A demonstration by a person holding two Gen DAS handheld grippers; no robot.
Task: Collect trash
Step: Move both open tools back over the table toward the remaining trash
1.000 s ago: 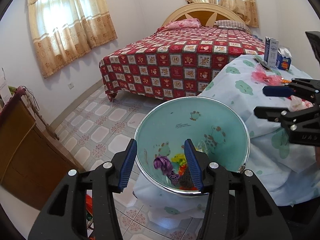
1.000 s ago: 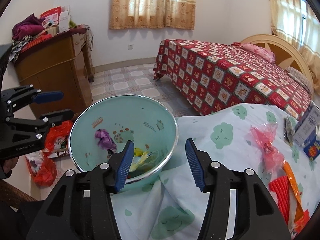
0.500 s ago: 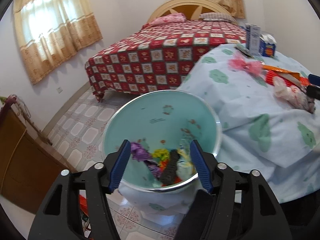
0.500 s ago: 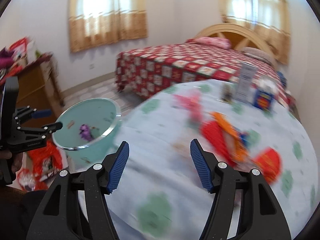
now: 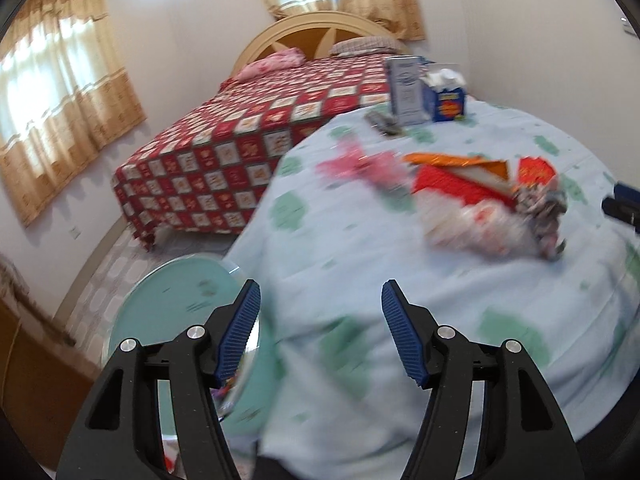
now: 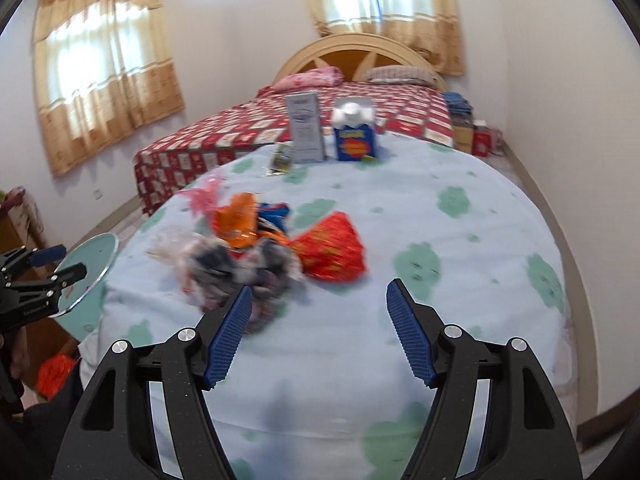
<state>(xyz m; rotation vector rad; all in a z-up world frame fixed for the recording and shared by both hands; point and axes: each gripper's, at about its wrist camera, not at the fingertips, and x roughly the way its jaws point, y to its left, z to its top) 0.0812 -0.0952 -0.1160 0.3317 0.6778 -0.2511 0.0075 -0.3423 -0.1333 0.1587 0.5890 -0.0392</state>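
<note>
right tongs [image 6: 318, 334] angled down over the round table [image 6: 460, 280], jaws opening, nothing between; wrapper heap [image 6: 276, 248] at 11 o'clock. left tongs [image 5: 320, 330] tilted down, parted and empty, over table edge; bin [image 5: 176, 300] at 9 o'clock.

Trash pile [image 6: 256, 252], centre-left in the right wrist view: crumpled wrappers heaped together on the cloth-covered table, blurred, so the count is uncertain. A red wrapper [image 6: 332, 252] lies at its right, an orange one [image 6: 236, 220] on top, a pink one [image 6: 202, 198] behind. Teal bin [image 5: 180, 312], lower left of the left wrist view, stands open beside the table edge.
</note>
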